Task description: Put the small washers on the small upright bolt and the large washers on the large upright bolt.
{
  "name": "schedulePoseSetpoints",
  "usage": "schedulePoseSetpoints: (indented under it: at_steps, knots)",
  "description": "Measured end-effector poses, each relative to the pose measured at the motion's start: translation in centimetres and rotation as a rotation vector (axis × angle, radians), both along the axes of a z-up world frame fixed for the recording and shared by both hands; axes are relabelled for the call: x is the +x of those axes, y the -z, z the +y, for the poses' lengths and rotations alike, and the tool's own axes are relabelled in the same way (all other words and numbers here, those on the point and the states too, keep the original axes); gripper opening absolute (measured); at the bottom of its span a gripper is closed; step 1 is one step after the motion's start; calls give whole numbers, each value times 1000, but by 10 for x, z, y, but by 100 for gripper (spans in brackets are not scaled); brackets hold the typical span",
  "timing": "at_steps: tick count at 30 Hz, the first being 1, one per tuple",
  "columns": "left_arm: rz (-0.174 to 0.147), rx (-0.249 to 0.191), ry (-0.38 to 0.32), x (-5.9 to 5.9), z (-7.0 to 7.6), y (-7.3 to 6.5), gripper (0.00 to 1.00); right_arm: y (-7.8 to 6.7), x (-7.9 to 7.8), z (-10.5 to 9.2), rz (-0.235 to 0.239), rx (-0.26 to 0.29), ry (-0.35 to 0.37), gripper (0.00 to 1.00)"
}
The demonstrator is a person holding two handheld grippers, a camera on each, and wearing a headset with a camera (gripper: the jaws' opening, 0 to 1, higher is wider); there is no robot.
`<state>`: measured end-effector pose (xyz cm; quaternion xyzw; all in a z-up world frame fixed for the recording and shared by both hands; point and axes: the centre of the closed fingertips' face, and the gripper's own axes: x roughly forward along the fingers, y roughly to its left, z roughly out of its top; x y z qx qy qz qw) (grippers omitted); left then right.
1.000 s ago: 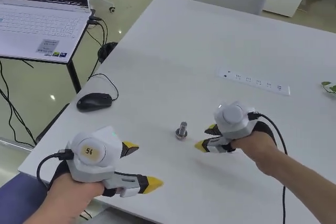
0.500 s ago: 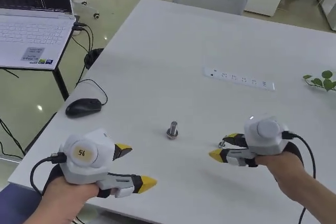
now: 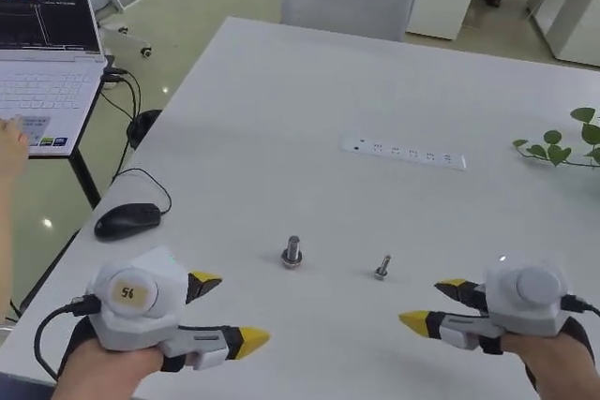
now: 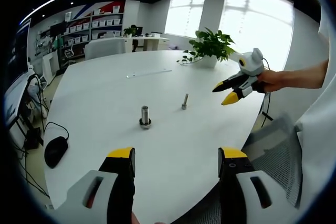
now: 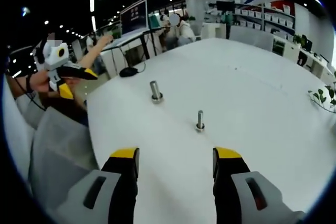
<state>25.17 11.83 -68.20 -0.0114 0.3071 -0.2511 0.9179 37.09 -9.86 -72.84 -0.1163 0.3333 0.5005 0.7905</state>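
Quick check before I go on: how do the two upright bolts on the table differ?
The large bolt is thicker and taller than the small bolt. The large bolt stands nearer the left gripper, the small bolt nearer the right gripper. Both stand upright on the white table, apart from each other, each with a wider base; whether washers sit there is too small to tell.

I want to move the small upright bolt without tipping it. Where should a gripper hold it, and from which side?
Hold the small bolt by its thin shank, above the wider base, jaws level on both sides. It stands upright, so come sideways; the open right gripper faces it.
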Motion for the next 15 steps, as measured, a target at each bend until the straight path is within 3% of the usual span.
schedulePoseSetpoints:
  at_steps: [8, 15]
  knots:
    - [-2, -10, -4, 1, -1, 0, 64, 6, -19, -13, 18, 21, 47, 62]
    - [-7, -16, -9, 1, 0, -1, 65, 6, -21, -19, 20, 21, 64, 64]
